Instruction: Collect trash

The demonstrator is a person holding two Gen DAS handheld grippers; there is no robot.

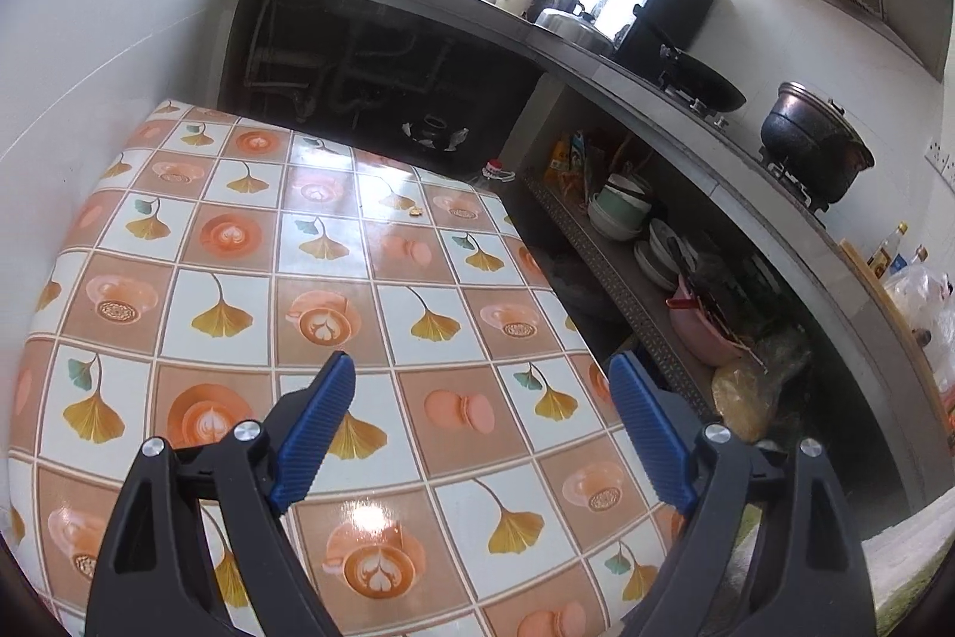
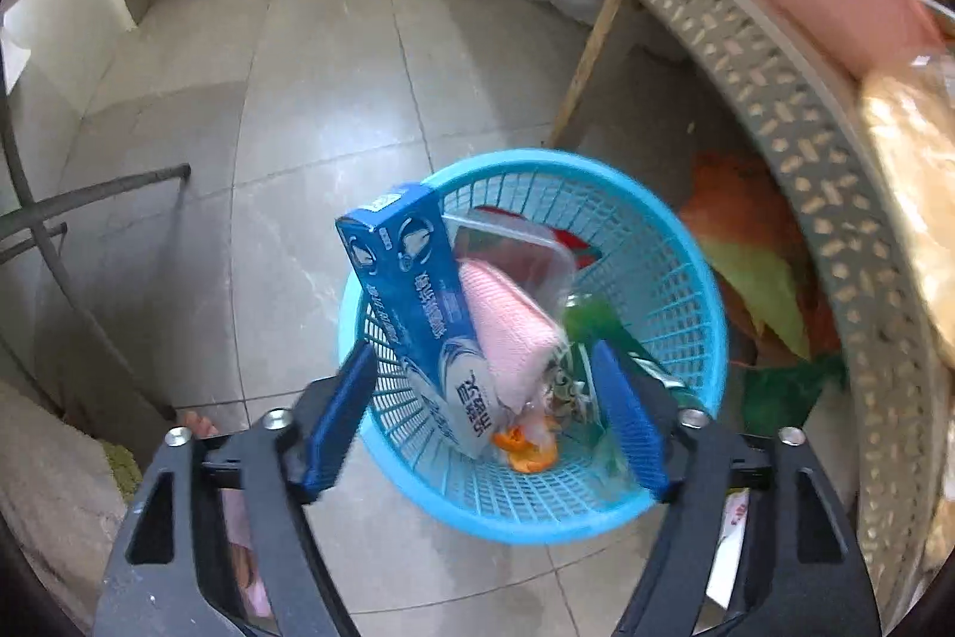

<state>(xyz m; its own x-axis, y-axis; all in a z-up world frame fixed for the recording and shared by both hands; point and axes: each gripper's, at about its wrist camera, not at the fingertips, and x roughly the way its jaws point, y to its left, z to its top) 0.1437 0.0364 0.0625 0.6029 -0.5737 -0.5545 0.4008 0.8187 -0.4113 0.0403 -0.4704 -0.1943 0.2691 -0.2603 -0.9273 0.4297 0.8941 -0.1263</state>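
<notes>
The right gripper (image 2: 483, 422) hangs released over the blue basket (image 2: 674, 243) on the floor, where the blue carton (image 2: 412, 291), pink cloth (image 2: 513, 326) and orange peel (image 2: 525, 449) already lie; the carton leans on the rim and may topple out if nudged. The left gripper (image 1: 477, 428), also spread and empty, hovers above the patterned table (image 1: 239, 243), where a small yellow scrap (image 1: 413, 213) remains, too tiny to identify.
</notes>
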